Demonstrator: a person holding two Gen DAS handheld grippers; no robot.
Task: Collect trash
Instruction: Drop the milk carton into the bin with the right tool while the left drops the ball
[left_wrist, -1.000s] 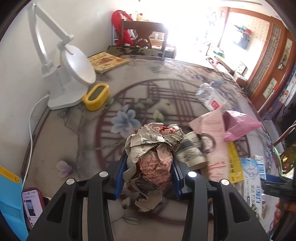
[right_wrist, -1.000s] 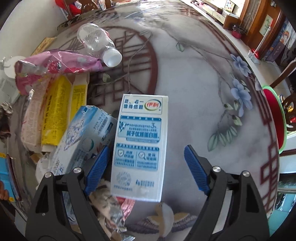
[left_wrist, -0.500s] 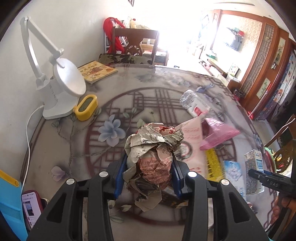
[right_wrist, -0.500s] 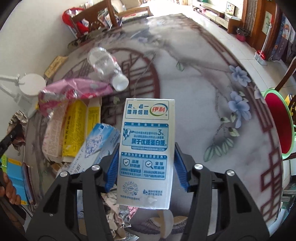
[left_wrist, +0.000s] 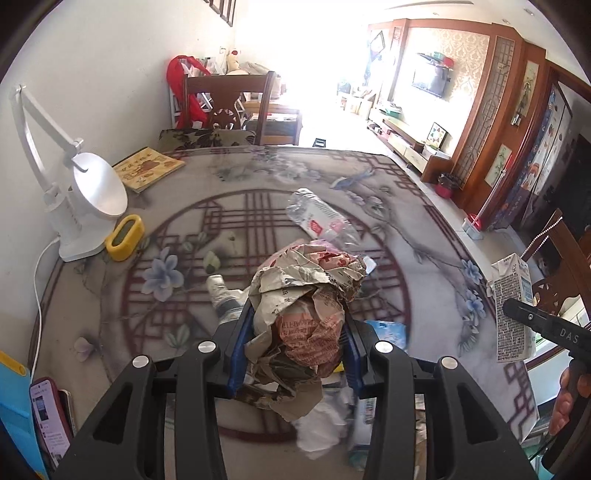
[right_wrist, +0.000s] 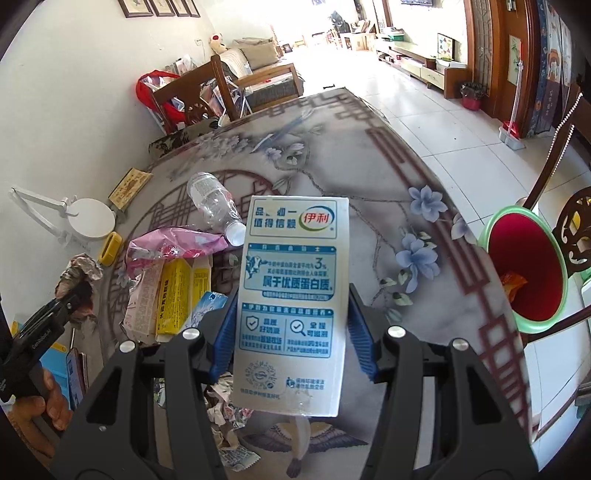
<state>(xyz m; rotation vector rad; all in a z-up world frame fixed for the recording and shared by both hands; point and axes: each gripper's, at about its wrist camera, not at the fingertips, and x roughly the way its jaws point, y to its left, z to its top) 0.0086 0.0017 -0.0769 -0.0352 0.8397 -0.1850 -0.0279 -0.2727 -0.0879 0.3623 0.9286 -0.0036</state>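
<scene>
Carrying is the step judged to be in hand: both pieces of trash are already gripped and lifted clear of the patterned table (right_wrist: 436, 184), and a drop into the red bin with the green rim (right_wrist: 524, 266) is what seems to be called for next. A crumpled wad of newspaper (left_wrist: 306, 314) is pinched between the blue pads of the left gripper (left_wrist: 293, 347), bulging above and below the pads, with loose flaps hanging towards the litter underneath. A white and blue milk carton (right_wrist: 291, 302) is clamped upright by its two narrow sides in the right gripper (right_wrist: 291, 332), its printed face turned to the camera and its base held above the tabletop. The bin stands off the table's right edge, beside a chair, well apart from the carton and lower than it; an orange scrap is seen inside it. A swing of the right gripper to the right and a release over the opening would be needed. An empty plastic bottle (right_wrist: 214, 203), a pink bag (right_wrist: 173, 245) and a yellow box (right_wrist: 177, 299) are left lying on the table.
</scene>
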